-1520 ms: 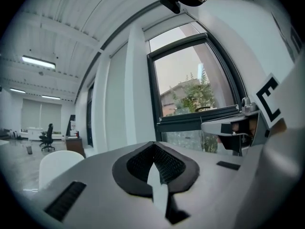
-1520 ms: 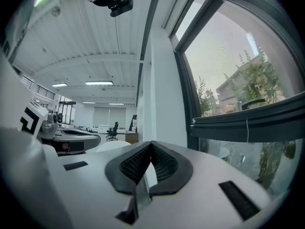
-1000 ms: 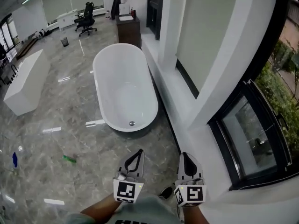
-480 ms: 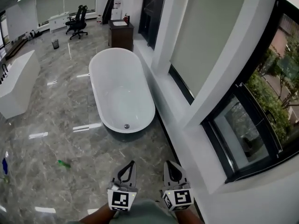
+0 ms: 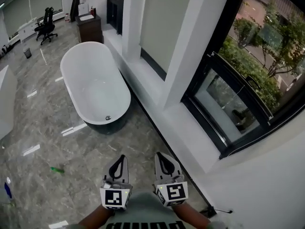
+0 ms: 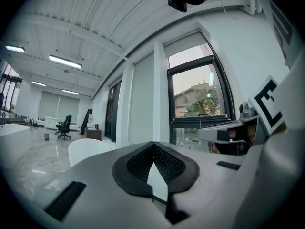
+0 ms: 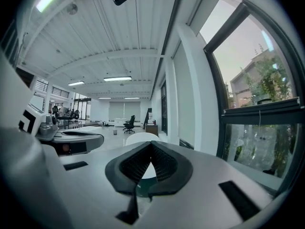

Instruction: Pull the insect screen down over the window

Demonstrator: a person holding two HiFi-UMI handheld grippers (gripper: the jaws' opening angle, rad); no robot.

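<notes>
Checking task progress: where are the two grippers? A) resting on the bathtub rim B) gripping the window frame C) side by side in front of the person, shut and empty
C: the left gripper and right gripper sit side by side, jaws closed on nothing, short of the window and clear of the bathtub.

- bathtub [image 5: 95,89] is sitting on the floor [image 5: 71,147], along its right edge
- cabinet [image 5: 89,28] is standing right behind the tub, office chairs [image 5: 47,24] sitting further back left
- window [image 5: 228,104] is sitting right of the tub, nearer us
- left gripper [image 5: 120,160] and right gripper [image 5: 162,157] are hanging side by side over the floor's near edge
</notes>
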